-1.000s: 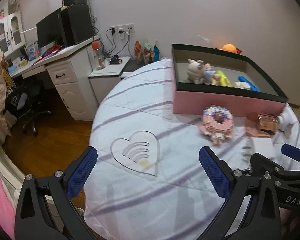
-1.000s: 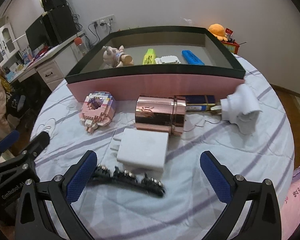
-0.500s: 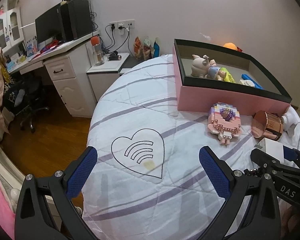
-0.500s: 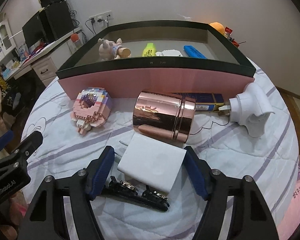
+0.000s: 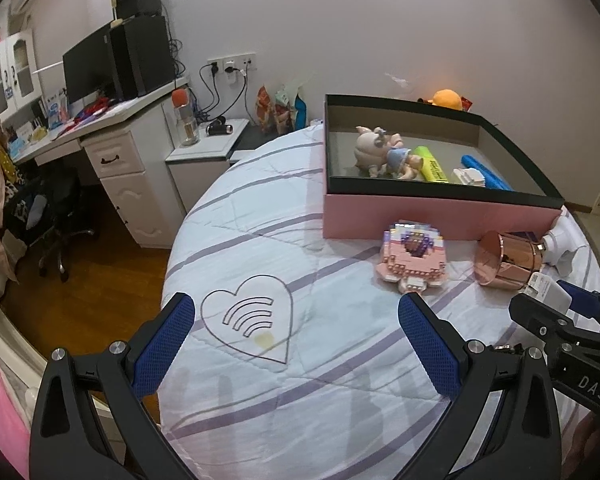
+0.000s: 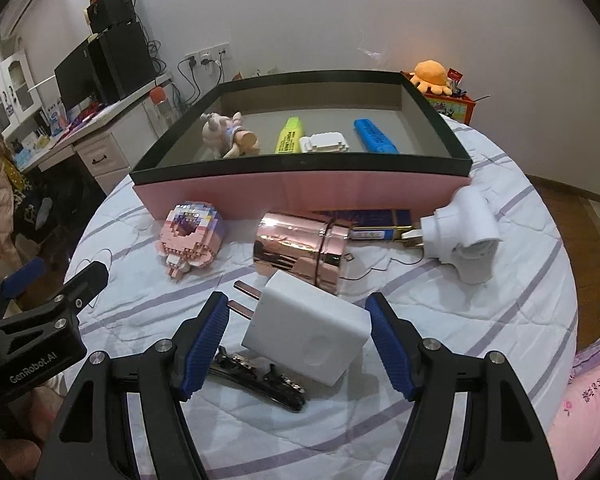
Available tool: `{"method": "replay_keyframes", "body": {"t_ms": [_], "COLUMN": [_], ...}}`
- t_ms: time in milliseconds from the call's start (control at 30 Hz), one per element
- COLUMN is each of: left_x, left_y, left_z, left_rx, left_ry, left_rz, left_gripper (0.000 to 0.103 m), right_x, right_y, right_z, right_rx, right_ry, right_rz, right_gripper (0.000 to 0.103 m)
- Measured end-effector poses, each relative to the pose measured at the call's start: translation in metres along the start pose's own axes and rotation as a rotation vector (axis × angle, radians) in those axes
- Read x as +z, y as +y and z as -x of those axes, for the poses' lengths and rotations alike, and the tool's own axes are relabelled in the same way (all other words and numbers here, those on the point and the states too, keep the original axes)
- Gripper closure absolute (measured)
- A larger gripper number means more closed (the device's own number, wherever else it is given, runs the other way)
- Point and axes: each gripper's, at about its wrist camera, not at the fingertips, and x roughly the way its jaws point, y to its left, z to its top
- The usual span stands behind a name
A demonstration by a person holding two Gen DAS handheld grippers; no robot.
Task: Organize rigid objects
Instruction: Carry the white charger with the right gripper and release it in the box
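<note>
My right gripper [image 6: 298, 338] is shut on a white charger plug [image 6: 306, 338], tilted and raised a little above the round table; its metal prongs point left. A black hair clip [image 6: 260, 378] lies under it. A rose-gold canister [image 6: 300, 250], a pink brick toy [image 6: 190, 238], a white adapter [image 6: 466, 232] and a blue flat box [image 6: 374, 222] lie before the pink box with a black rim [image 6: 300, 166]. Inside are a pig doll [image 6: 228, 136], a yellow highlighter [image 6: 288, 140], a white block piece [image 6: 324, 144] and a blue marker [image 6: 374, 136]. My left gripper [image 5: 296, 344] is open and empty over the heart print [image 5: 250, 318].
A desk with monitor and computer [image 5: 116, 68] and a chair [image 5: 48, 216] stand left of the table, above wood floor. An orange plush [image 6: 432, 76] sits behind the box. A pink cloth [image 6: 584, 400] lies at the right edge.
My right gripper closed on the white charger plug and lifted it off the table, tilting it. My left gripper drew back slightly and stayed open.
</note>
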Motion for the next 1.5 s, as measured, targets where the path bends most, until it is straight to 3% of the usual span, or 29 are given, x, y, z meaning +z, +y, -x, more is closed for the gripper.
{"method": "replay_keyframes", "body": {"t_ms": [533,733,900,1133,1500], "left_x": [0.01,0.032,0.059,0.095,0.126], "left_y": [-0.01,-0.013,-0.018,-0.026,-0.037], "left_z": [0.008,0.009,0.002,-0.024,-0.077], "left_rx": [0.003,-0.001,-0.004,-0.014,-0.046], "left_ry": [-0.021,-0.047,-0.073,-0.089,-0.046], "left_rz": [-0.014,-0.016,-0.018,-0.018,-0.005], "left_gripper": [0.0,0.0,0.0,0.0,0.0], "right_x": [0.009,0.03,0.067,0.121,0.17], "right_y": [-0.003,0.0,0.002,-0.011,-0.028], "right_z": [0.02,0.031,0.031,-0.004,-0.097], "right_rx": [0.025,0.037,0.042,0.02,-0.01], "right_ry": [-0.056,-0.086,-0.123,-0.12,0.043], "right_rz": [-0.003,0.009,0.032,0.04,0.053], "right_gripper": [0.031,0.031,0.031,0.031,0.031]}}
